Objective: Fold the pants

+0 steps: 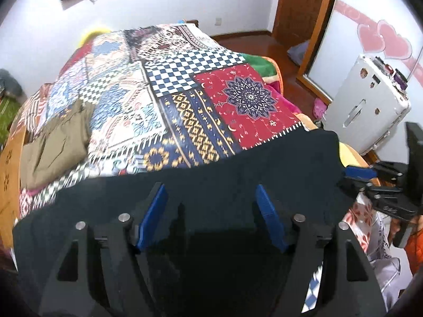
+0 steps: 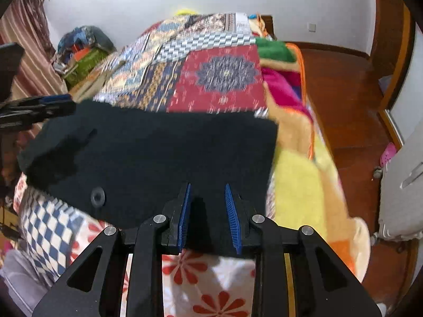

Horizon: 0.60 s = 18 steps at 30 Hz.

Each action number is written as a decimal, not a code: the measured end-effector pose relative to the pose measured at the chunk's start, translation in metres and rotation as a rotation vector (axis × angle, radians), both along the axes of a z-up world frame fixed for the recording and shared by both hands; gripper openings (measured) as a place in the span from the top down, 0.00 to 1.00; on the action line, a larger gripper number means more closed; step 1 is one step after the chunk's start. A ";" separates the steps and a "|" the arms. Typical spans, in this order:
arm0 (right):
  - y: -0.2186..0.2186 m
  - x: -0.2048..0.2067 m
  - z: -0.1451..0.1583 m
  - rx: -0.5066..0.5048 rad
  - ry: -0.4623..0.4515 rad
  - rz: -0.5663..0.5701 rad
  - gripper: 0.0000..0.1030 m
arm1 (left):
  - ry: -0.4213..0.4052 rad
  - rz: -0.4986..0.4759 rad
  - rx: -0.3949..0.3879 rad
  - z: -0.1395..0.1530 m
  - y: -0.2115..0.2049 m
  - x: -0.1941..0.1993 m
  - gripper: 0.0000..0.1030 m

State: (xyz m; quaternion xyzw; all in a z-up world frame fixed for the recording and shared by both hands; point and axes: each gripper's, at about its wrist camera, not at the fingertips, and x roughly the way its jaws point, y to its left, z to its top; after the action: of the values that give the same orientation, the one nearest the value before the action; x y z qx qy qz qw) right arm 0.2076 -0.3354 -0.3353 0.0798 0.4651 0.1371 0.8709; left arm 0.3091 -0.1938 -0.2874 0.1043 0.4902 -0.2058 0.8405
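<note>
The black pants (image 1: 238, 163) lie flat and folded across the near end of the bed, with a round button (image 2: 97, 196) showing on them. My left gripper (image 1: 209, 186) hangs just above the pants, blue pads wide apart and nothing pinched between them. My right gripper (image 2: 207, 185) is over the pants' (image 2: 158, 145) near edge; its pads stand a little apart with a low ridge of black cloth between them, not pressed. The right gripper (image 1: 357, 174) shows at the pants' right corner in the left wrist view, and the left gripper (image 2: 53, 103) at their left corner in the right wrist view.
A patchwork cover (image 1: 185, 92) lies over the bed. A folded olive garment (image 1: 58, 142) rests on the bed's left side. A white suitcase (image 1: 367, 105) stands on the wooden floor (image 2: 343, 92) to the right, and yellow and orange blankets (image 2: 298, 174) hang off that side.
</note>
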 end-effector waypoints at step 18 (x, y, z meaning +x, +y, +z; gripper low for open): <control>-0.032 0.067 -0.029 0.042 0.048 -0.094 0.63 | 0.146 -0.050 0.048 -0.063 -0.007 0.052 0.69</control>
State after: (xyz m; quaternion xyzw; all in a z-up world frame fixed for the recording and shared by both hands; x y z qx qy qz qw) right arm 0.2748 -0.3676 -0.3644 0.1228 0.4787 0.1038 0.8631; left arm 0.3608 -0.2009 -0.3501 0.1212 0.5521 -0.2219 0.7945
